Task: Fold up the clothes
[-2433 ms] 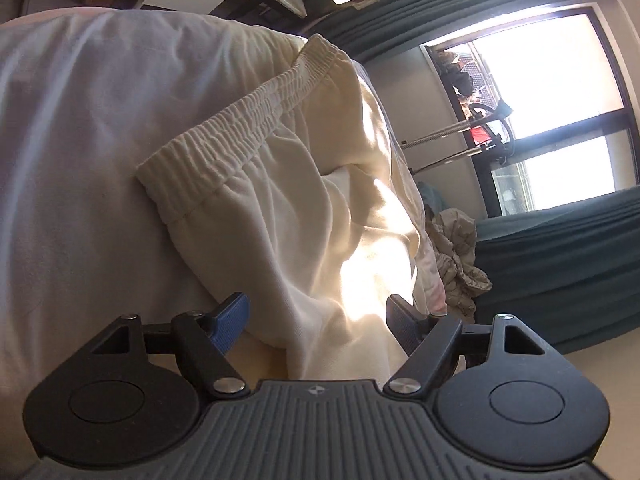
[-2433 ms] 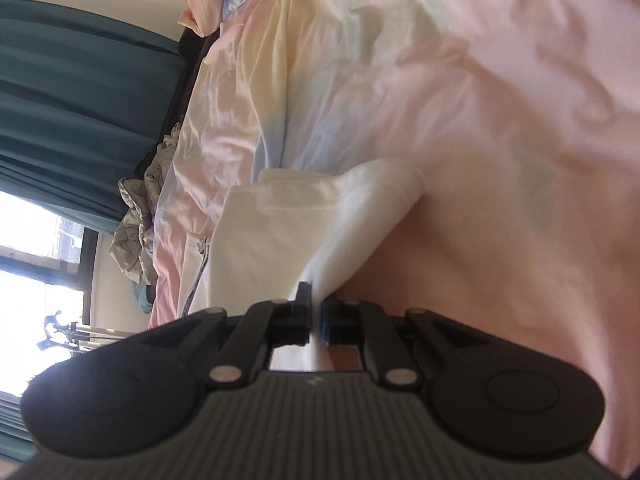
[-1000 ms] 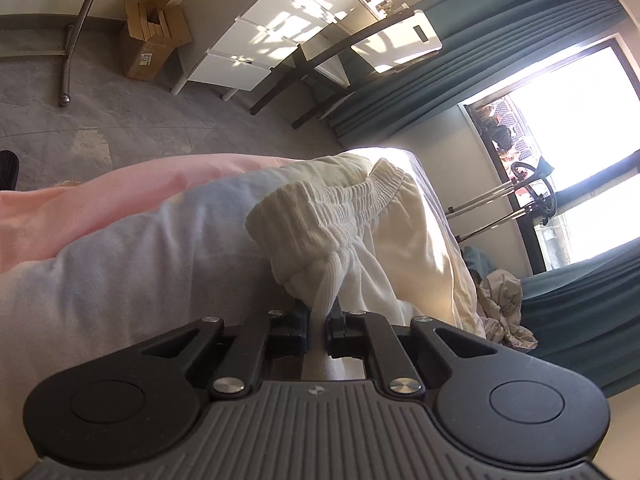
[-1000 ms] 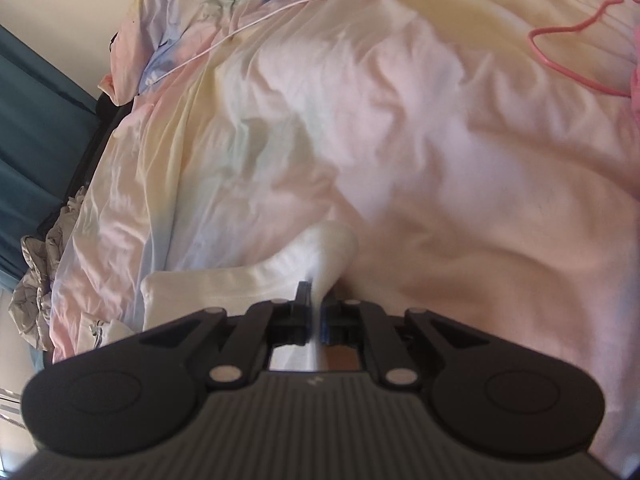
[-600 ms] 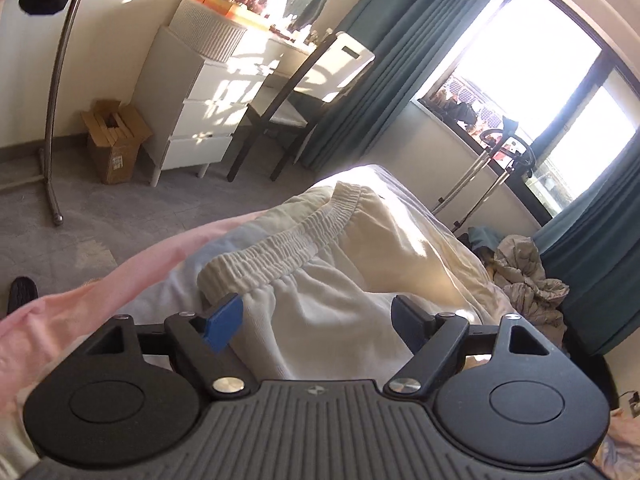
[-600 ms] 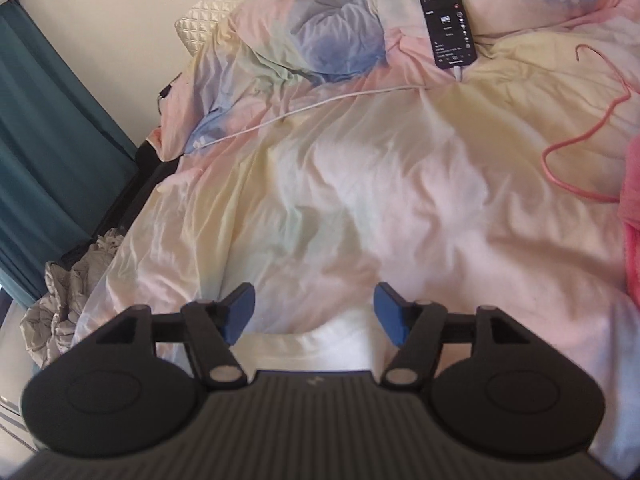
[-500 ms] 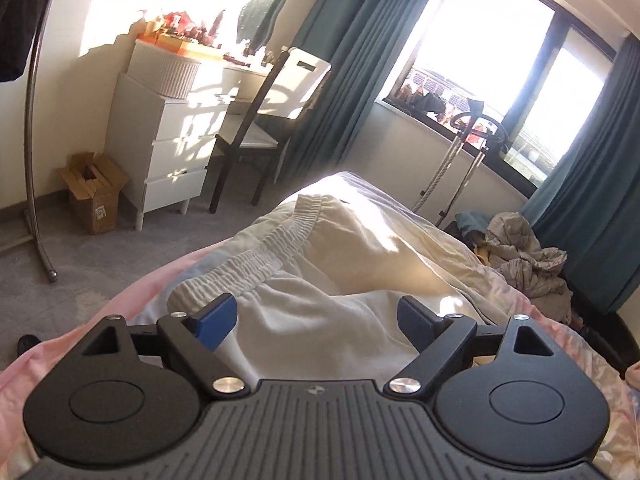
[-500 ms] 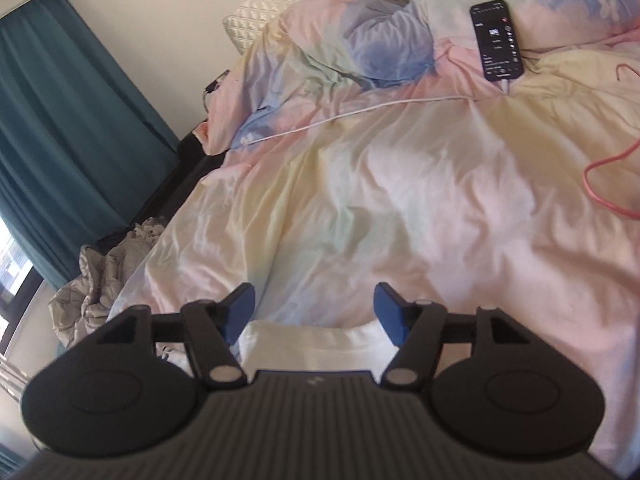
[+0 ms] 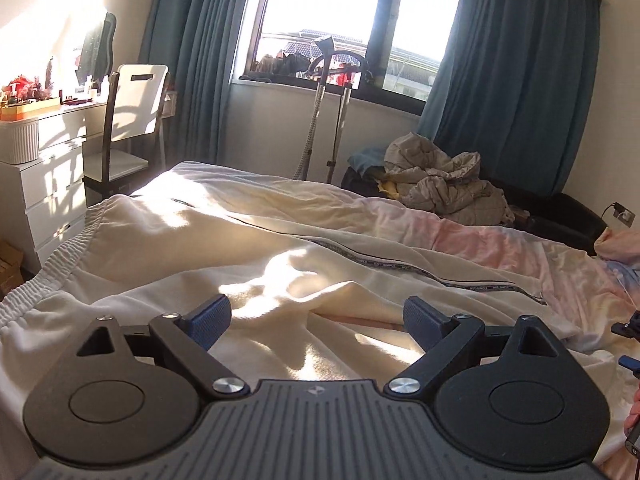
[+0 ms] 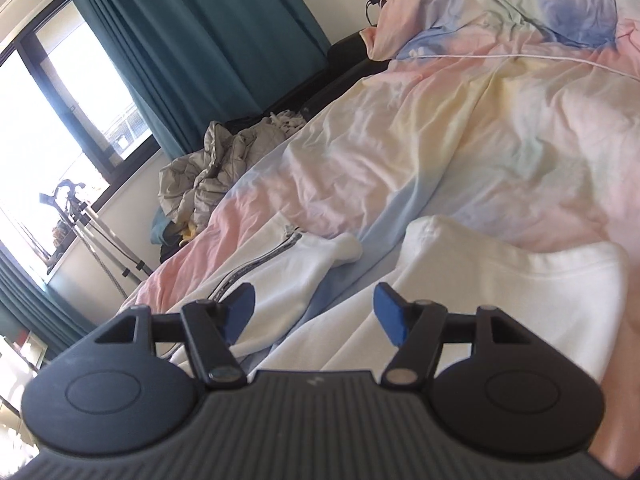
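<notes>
Cream trousers (image 9: 280,264) spread on the bed (image 10: 460,128), ahead of both tools.
Left hand-held gripper (image 9: 316,316) spread wide above the cloth, holding nothing; right hand-held gripper (image 10: 314,312) likewise spread, over the leg ends.

A home bedroom. A bed (image 9: 500,240) with a pastel pink, yellow and blue duvet fills the foreground. Beyond the bed's far side, teal curtains (image 9: 512,80) frame a bright window (image 9: 320,12). Left of the bed stand a white chair (image 9: 132,120) and a white chest of drawers (image 9: 36,184).
</notes>
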### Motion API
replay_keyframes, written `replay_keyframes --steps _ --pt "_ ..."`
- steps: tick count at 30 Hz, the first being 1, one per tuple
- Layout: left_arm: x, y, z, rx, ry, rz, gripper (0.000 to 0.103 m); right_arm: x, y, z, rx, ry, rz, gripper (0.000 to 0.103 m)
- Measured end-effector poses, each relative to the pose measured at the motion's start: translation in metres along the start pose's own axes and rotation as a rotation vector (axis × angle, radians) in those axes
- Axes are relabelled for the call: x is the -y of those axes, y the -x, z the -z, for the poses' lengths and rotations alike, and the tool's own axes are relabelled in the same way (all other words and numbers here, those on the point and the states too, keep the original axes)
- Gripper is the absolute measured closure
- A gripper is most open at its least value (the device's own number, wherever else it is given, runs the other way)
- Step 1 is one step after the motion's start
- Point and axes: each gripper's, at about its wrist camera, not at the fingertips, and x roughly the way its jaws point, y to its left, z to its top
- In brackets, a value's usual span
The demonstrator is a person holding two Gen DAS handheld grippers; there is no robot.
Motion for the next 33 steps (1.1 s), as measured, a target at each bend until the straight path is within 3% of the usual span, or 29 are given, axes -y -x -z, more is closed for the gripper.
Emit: replay_keyframes --steps 7,13,18,26,33 --pt "0.033 -0.041 0.032 -0.08 -0.132 -0.023 0.006 0.001 -0.043 0.004 -0.104 -0.044 -0.103 0.036" --pt "0.03 -0.075 0.05 -0.189 -0.152 -0.059 0.005 0.008 -0.085 0.016 -0.174 -0.142 -0.154 0.036" --pt "0.021 -0.087 0.058 -0.26 -0.127 -0.058 0.004 0.003 -0.109 0.016 -0.155 -0.123 -0.173 0.036" --pt "0.005 -0.093 0.064 -0.287 -0.036 -0.031 0.002 0.013 -0.154 0.006 -0.133 -0.209 -0.209 0.037" --pt "-0.001 -0.097 0.067 -0.285 0.015 -0.011 0.001 0.021 -0.187 -0.006 -0.102 -0.252 -0.181 0.053"
